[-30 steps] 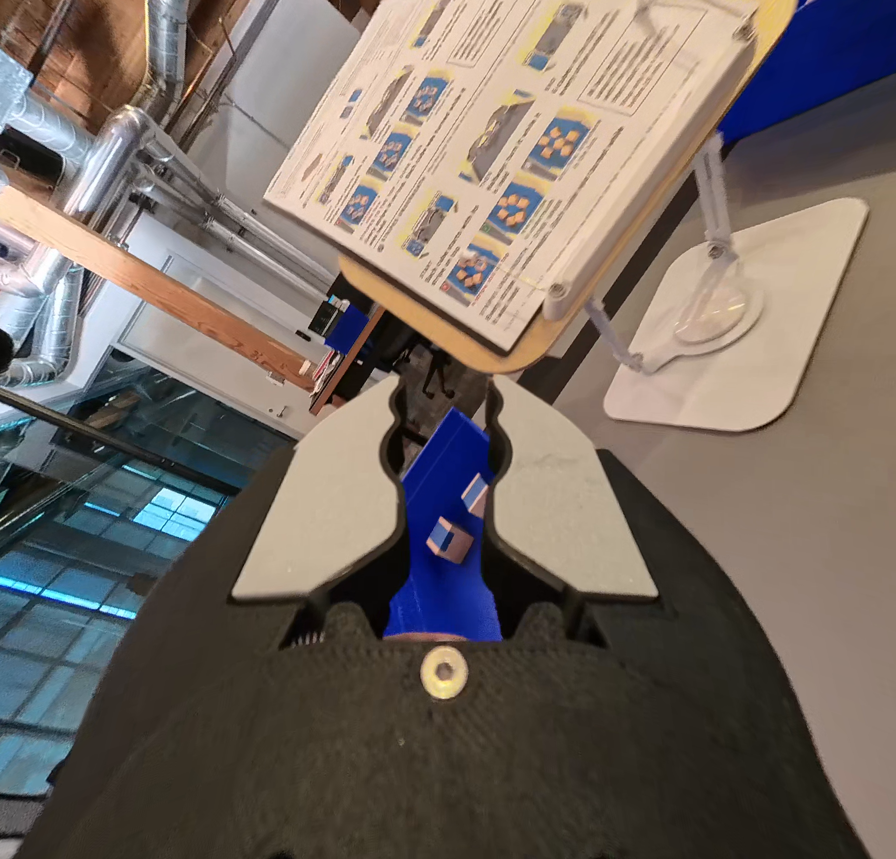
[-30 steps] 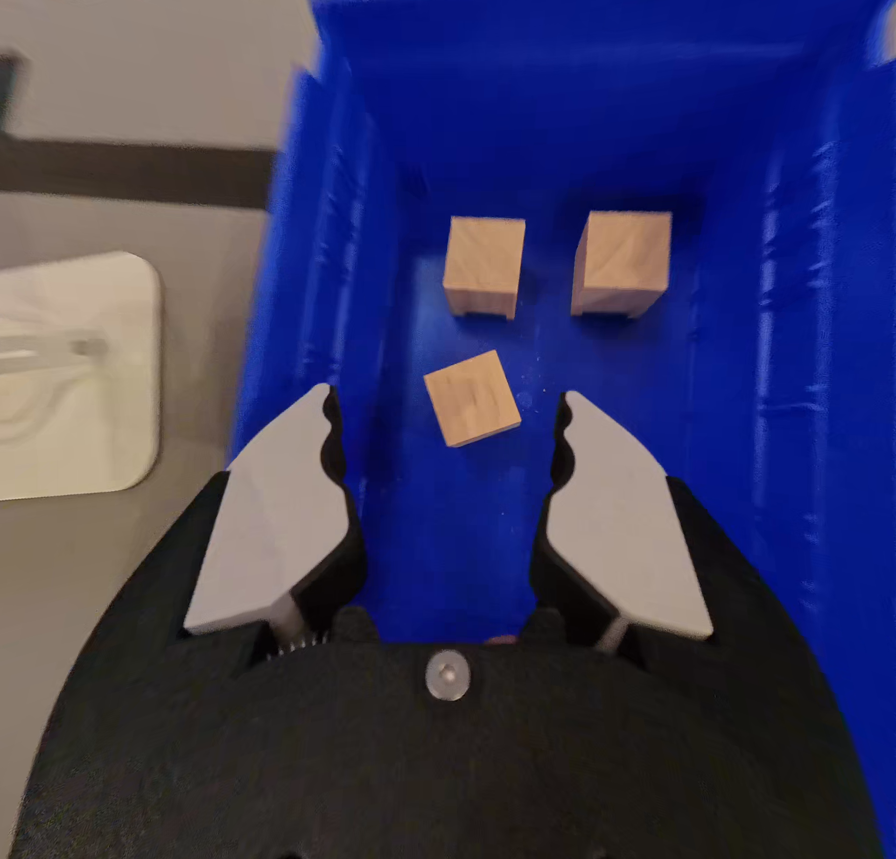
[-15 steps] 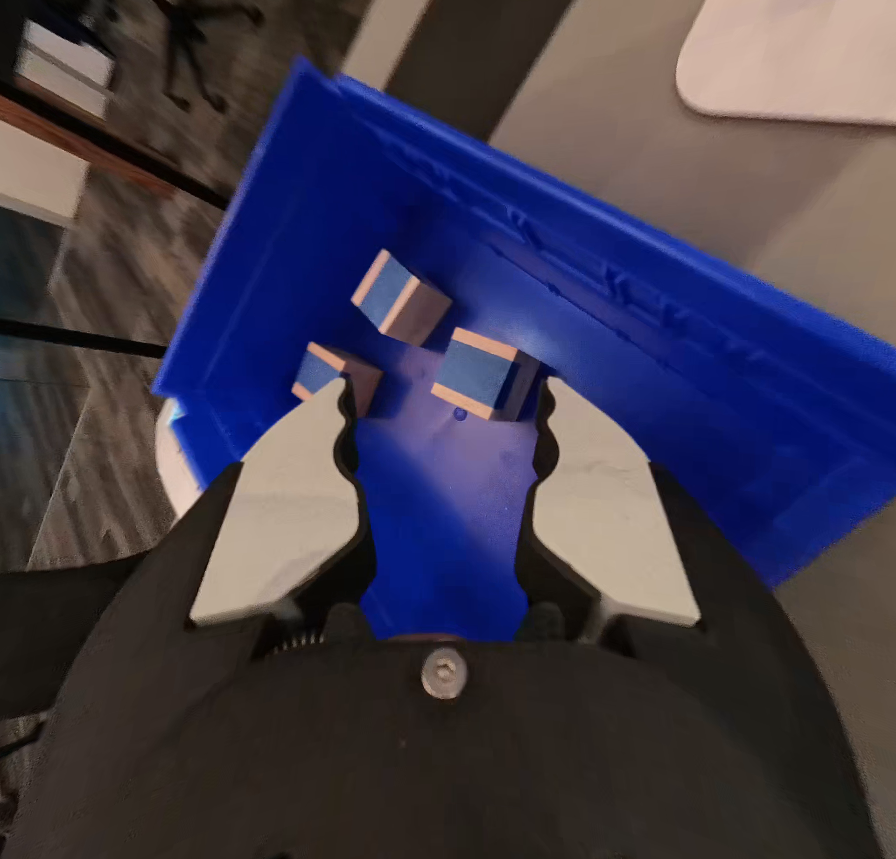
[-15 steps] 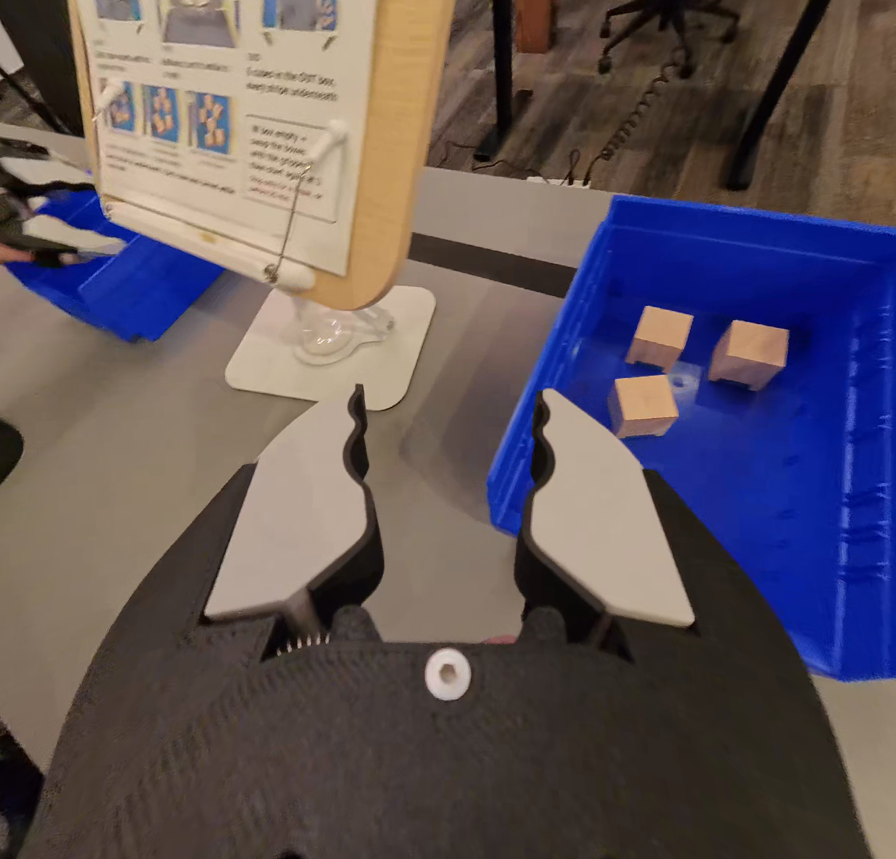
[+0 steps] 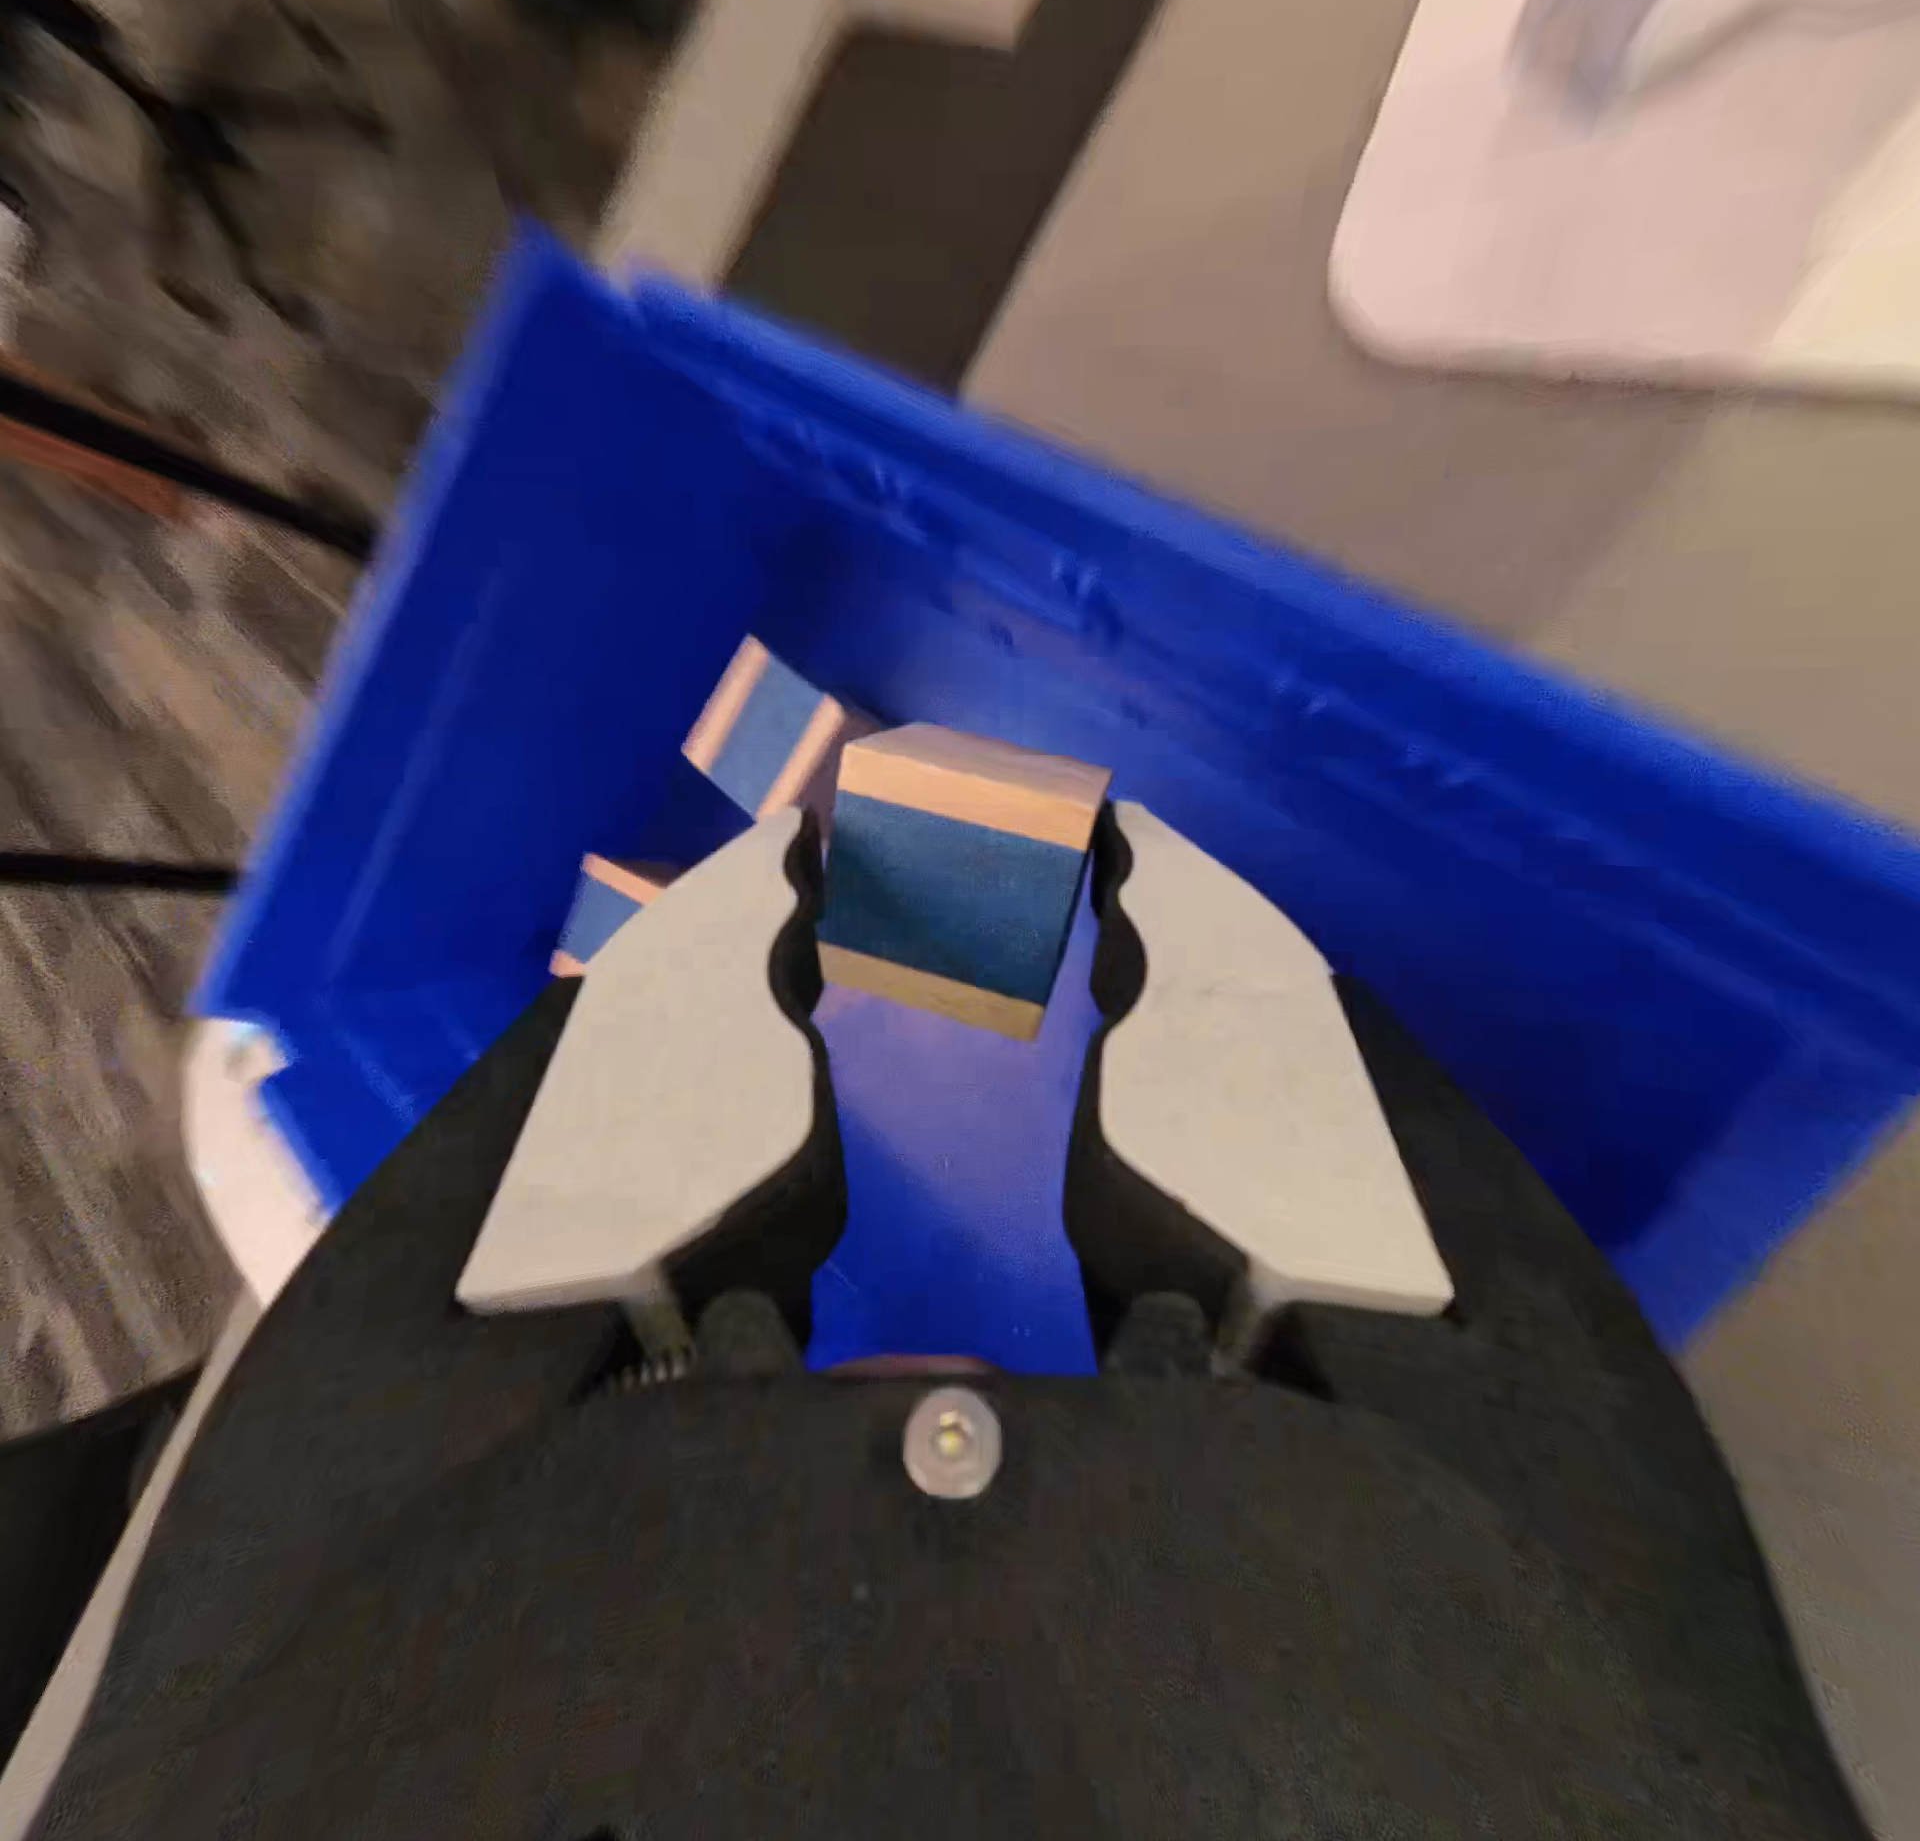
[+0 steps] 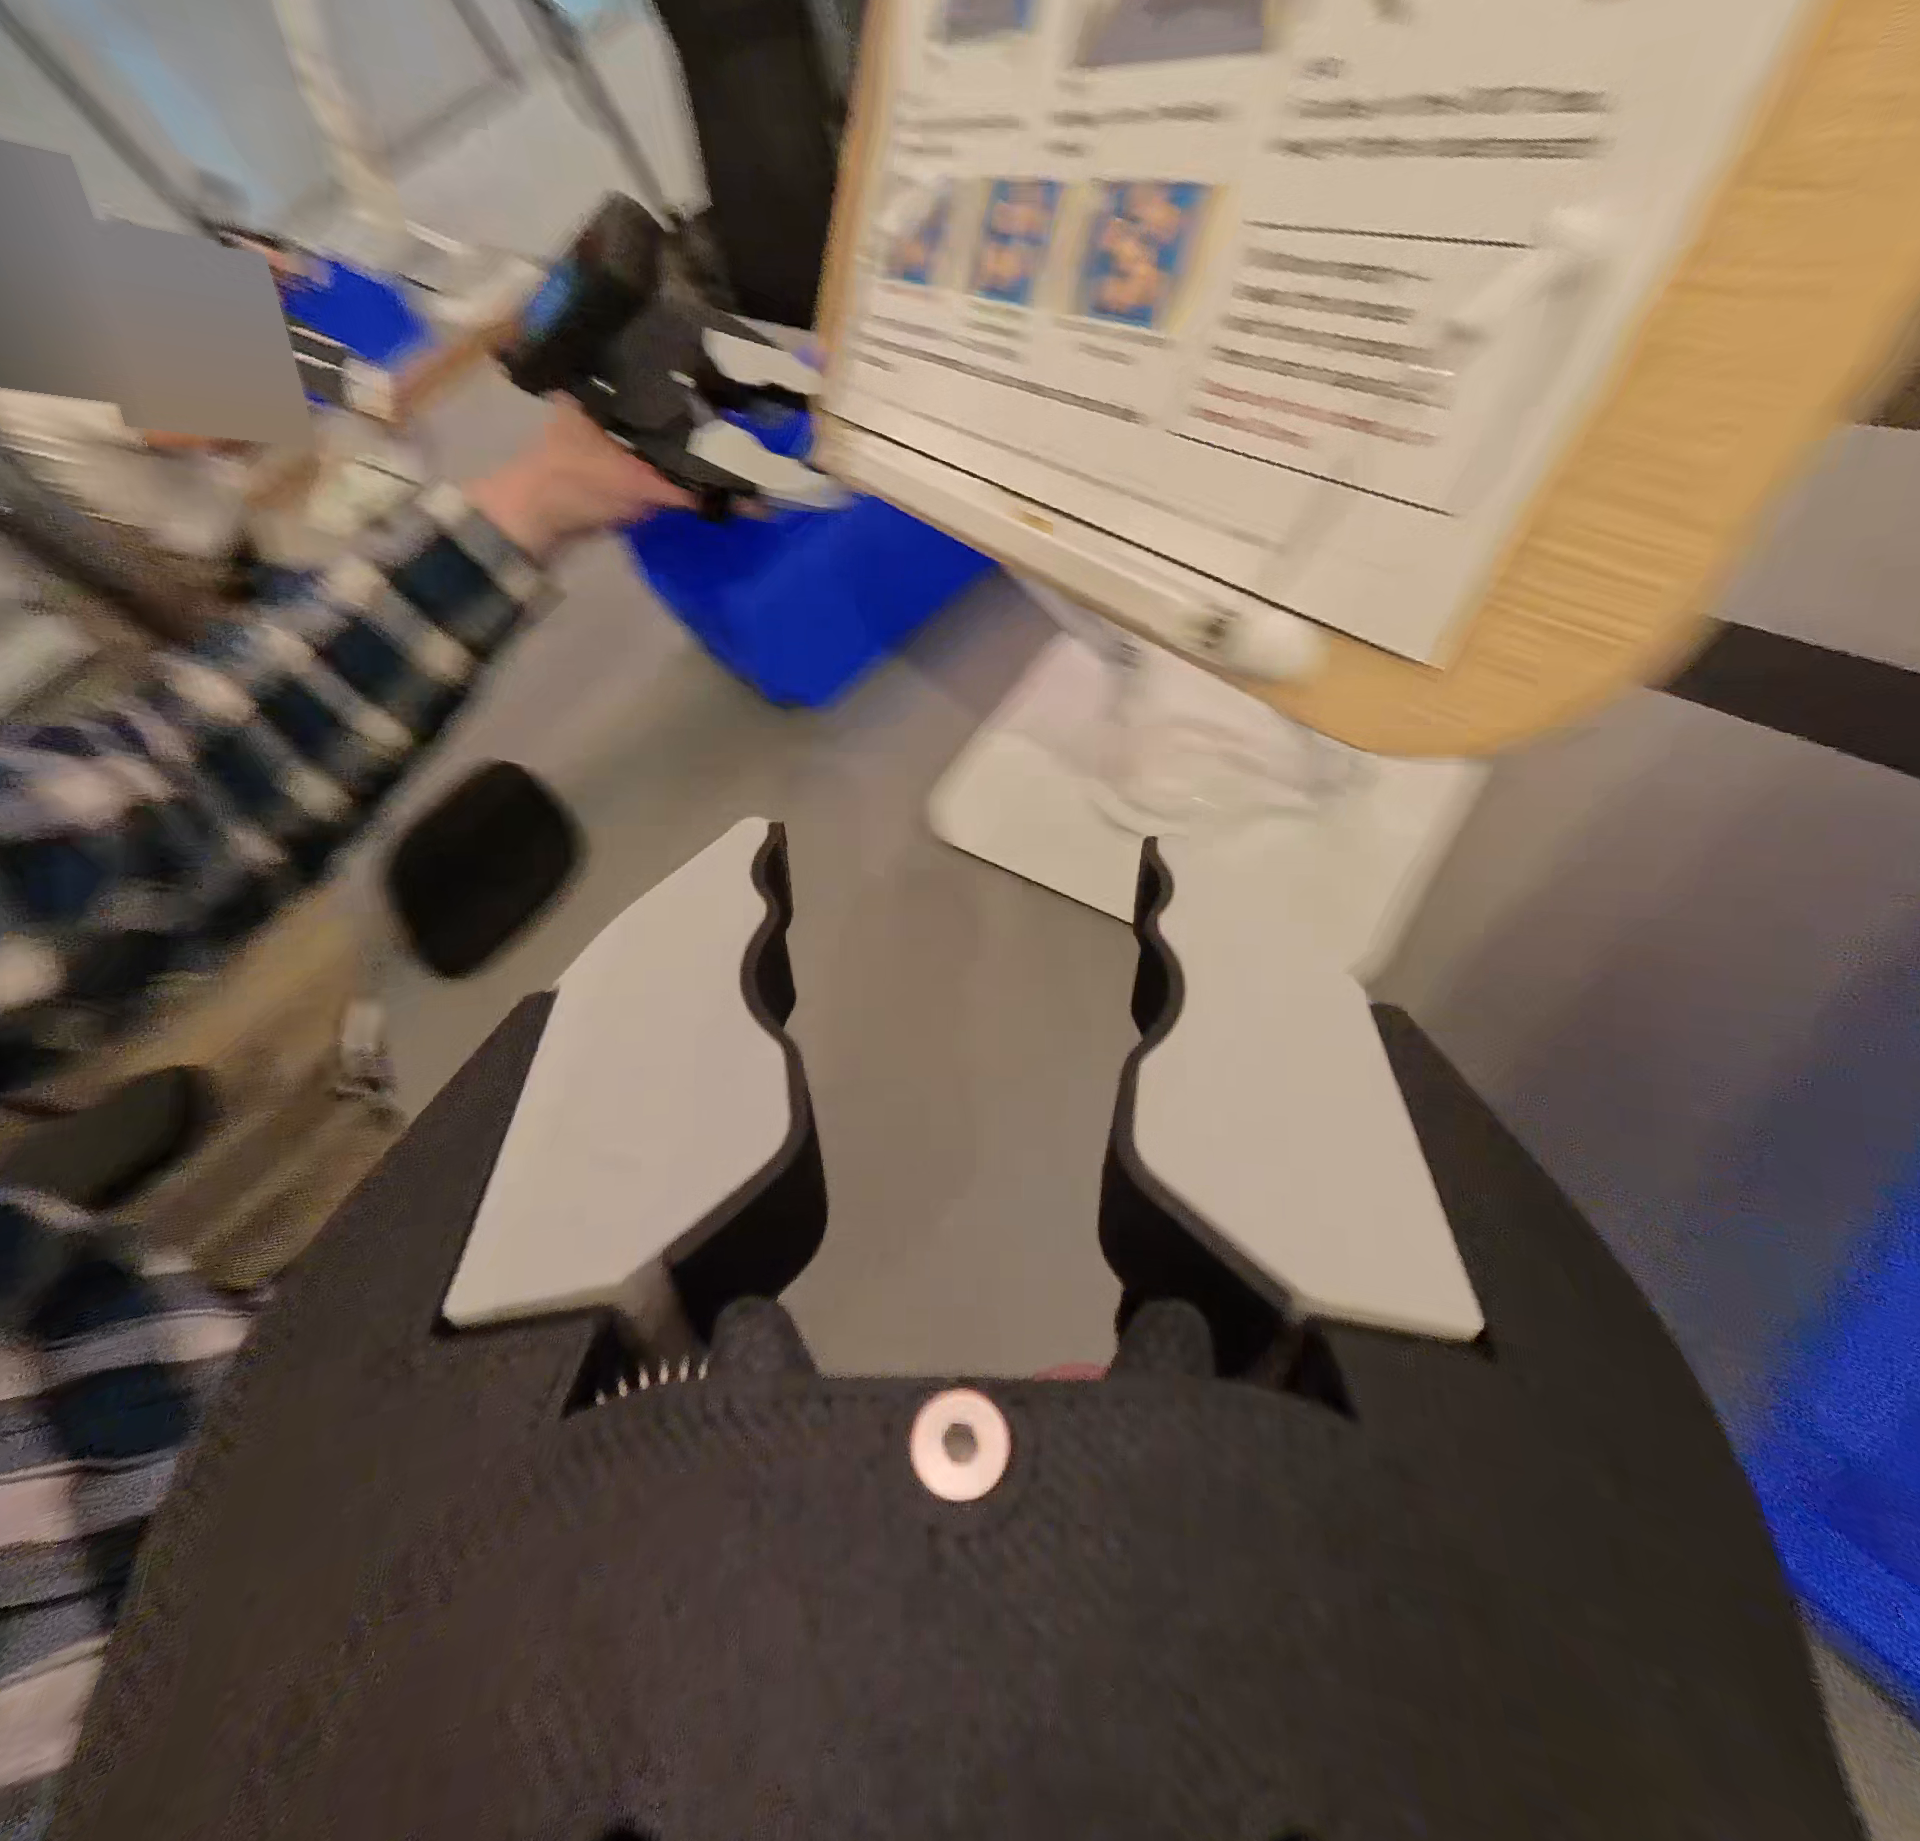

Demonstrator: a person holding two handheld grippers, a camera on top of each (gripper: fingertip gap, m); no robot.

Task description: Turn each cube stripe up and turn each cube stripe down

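Note:
In the left wrist view, my left gripper (image 5: 954, 856) is inside a blue bin (image 5: 1351, 752) and is shut on a wooden cube with a blue stripe (image 5: 951, 908). The striped face points toward the camera. Both pads press its sides. Two more striped cubes lie behind it, one at the back (image 5: 769, 742) and one at the left (image 5: 608, 908). My right gripper (image 6: 961, 856) is open and empty above the grey table (image 6: 935, 1116). The left gripper also shows far off in the right wrist view (image 6: 665, 378), over its blue bin (image 6: 800, 596).
An instruction board (image 6: 1299, 233) on a white base (image 6: 1039, 815) stands ahead of the right gripper. A black object (image 6: 483, 866) lies at the left. A person's checked sleeve (image 6: 260, 669) reaches across. A blurred blue bin (image 6: 1818, 1376) is at the lower right.
My left gripper tipped down into its bin, opened wide, then closed on the nearest striped cube. My right gripper swung left, away from the bin of plain-faced cubes, and stays open.

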